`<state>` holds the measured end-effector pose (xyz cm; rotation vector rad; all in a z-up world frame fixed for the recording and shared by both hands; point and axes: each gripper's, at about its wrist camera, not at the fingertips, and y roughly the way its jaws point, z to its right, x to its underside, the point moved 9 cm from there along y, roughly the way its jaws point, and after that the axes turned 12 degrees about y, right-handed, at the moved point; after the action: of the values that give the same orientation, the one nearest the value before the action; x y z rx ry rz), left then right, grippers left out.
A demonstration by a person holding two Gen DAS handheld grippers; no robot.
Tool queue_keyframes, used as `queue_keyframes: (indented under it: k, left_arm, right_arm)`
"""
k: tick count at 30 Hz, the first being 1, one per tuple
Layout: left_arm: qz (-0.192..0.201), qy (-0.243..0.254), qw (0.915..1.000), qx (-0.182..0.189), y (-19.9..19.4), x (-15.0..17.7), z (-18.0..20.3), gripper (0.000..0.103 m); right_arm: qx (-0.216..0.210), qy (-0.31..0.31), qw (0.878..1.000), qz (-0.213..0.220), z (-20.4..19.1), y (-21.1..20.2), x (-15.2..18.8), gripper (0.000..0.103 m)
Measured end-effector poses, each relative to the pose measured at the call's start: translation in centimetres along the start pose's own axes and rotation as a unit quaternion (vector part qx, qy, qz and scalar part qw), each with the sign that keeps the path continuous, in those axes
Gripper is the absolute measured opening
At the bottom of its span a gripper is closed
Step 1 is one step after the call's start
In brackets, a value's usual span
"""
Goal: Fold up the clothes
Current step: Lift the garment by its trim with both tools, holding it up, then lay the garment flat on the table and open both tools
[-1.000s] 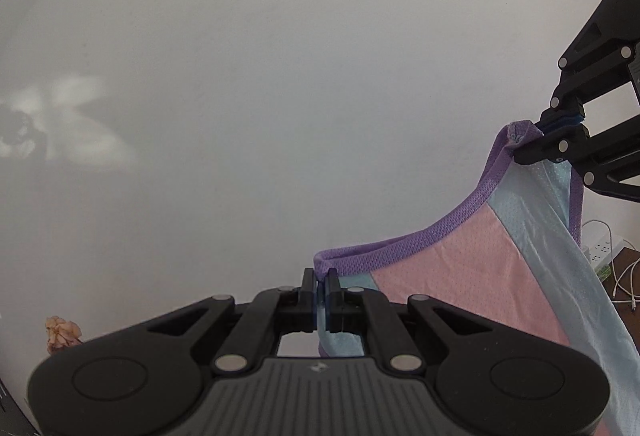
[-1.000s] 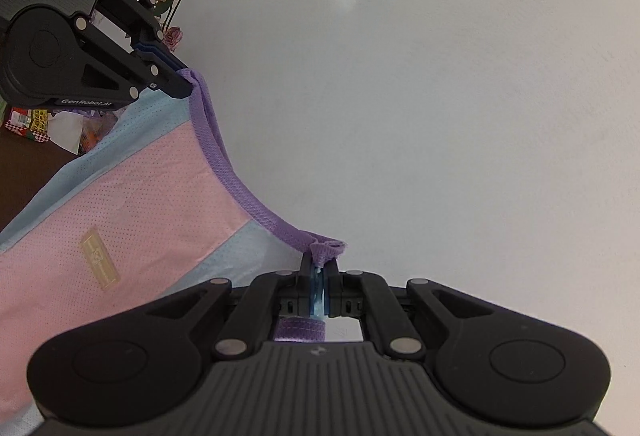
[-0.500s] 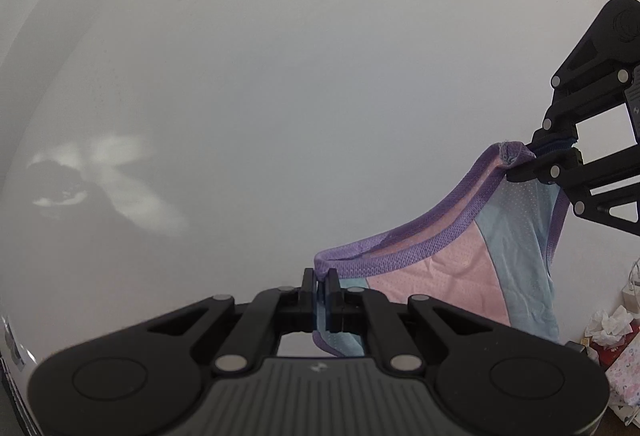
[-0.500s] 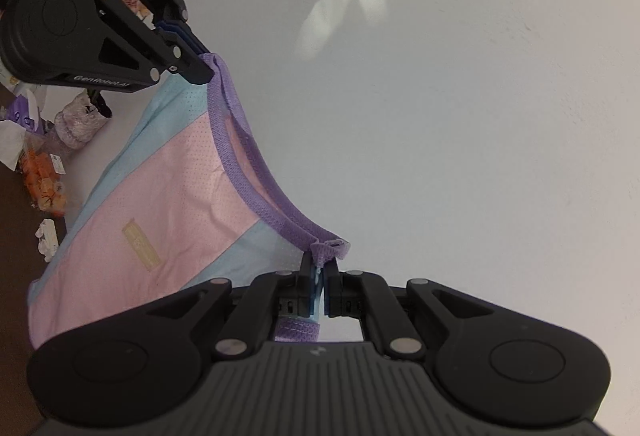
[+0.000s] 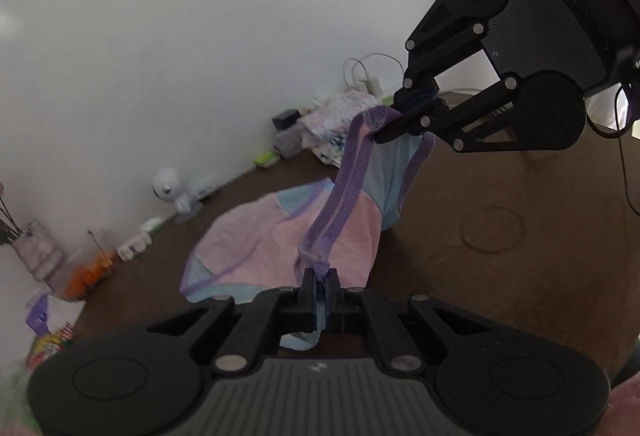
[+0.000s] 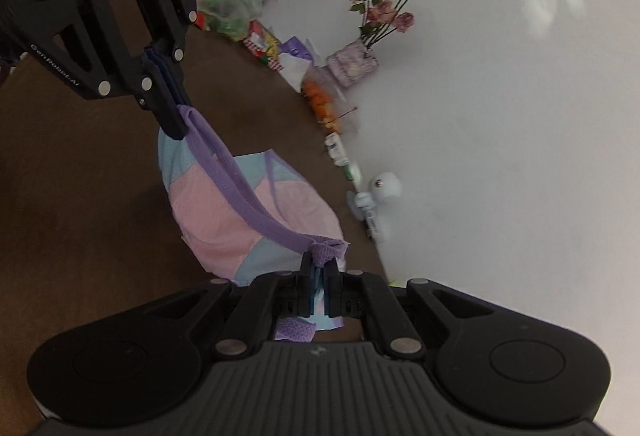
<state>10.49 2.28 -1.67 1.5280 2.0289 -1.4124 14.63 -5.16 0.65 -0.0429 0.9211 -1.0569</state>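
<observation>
A pink and light-blue garment (image 5: 256, 244) with a purple waistband (image 5: 344, 196) hangs between my two grippers. Its lower part lies on the brown table (image 5: 500, 276). My left gripper (image 5: 319, 276) is shut on one end of the waistband, low in the left wrist view. My right gripper (image 5: 384, 130) is shut on the other end, higher and to the right. In the right wrist view the right gripper (image 6: 320, 262) pinches the purple band (image 6: 240, 192), the left gripper (image 6: 176, 124) holds the far end at upper left, and the garment (image 6: 216, 220) sags onto the table between them.
Along the white wall stand a small white camera (image 5: 168, 190), a vase of dried roses (image 6: 354, 62), oranges (image 5: 90, 272), snack packets (image 6: 264, 44) and a pile of folded cloth (image 5: 340, 112). A charger with cables (image 5: 372, 76) sits behind the pile.
Both grippers have dropped from in front of the wall towards the table and tilted down. The garment, which hung free before, now rests partly on the table.
</observation>
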Motion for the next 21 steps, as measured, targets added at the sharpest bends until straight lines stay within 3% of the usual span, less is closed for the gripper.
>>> queue_keyframes:
  k: [3,6,13,17,18,19,20,21]
  left_arm:
    - [-0.019,-0.026,0.9988,0.038,-1.4,2.4,2.2,0.002]
    - [-0.022,-0.034,0.9979,0.05,-3.4,3.4,2.0,0.002]
    - [-0.029,-0.017,0.9973,0.065,-3.4,4.5,5.0,0.004]
    - [-0.028,-0.017,0.9963,0.079,-3.0,5.1,6.3,0.013]
    - [-0.026,-0.018,0.9959,0.085,-3.2,5.0,6.5,0.017]
    - [-0.024,-0.02,0.9951,0.093,-3.3,5.0,6.7,0.026]
    - [-0.021,-0.024,0.9944,0.101,-3.6,5.1,6.8,0.033]
    - [-0.017,-0.027,0.9936,0.108,-3.9,5.3,6.7,0.046]
  right_arm:
    - [-0.031,0.019,0.999,-0.02,-4.2,-2.1,3.2,0.003]
    - [-0.046,0.028,0.998,-0.034,-6.9,-4.3,5.2,0.003]
    - [-0.061,0.051,0.996,-0.037,-9.8,-6.6,6.5,0.003]
    - [-0.072,0.063,0.995,-0.037,-10.5,-6.7,6.7,0.006]
    - [-0.076,0.067,0.994,-0.038,-10.6,-6.8,6.8,0.008]
    - [-0.077,0.07,0.994,-0.038,-10.7,-7.0,6.9,0.02]
    - [-0.079,0.074,0.993,-0.038,-10.8,-7.2,7.0,0.038]
    - [-0.081,0.081,0.993,-0.035,-10.8,-7.4,7.0,0.046]
